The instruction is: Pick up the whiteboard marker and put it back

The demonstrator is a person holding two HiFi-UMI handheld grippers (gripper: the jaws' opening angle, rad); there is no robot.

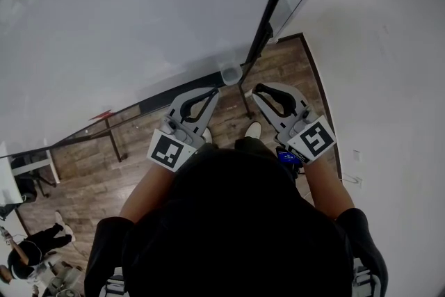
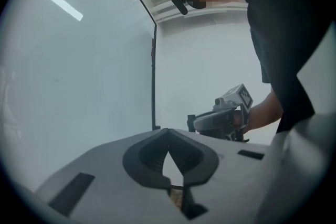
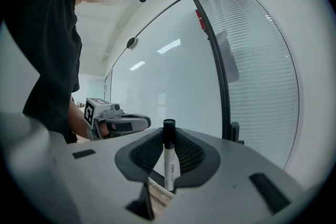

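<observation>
The right gripper [image 3: 169,138] pinches the black-capped white whiteboard marker [image 3: 171,165] upright, left gripper [image 2: 168,134] pressed together empty; best keep it vertical over the translucent cup [image 1: 231,73].

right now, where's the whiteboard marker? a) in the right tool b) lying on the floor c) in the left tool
a: the right tool is shut on the whiteboard marker, held upright with its black cap up; the left tool is shut with nothing between its jaws.
</observation>
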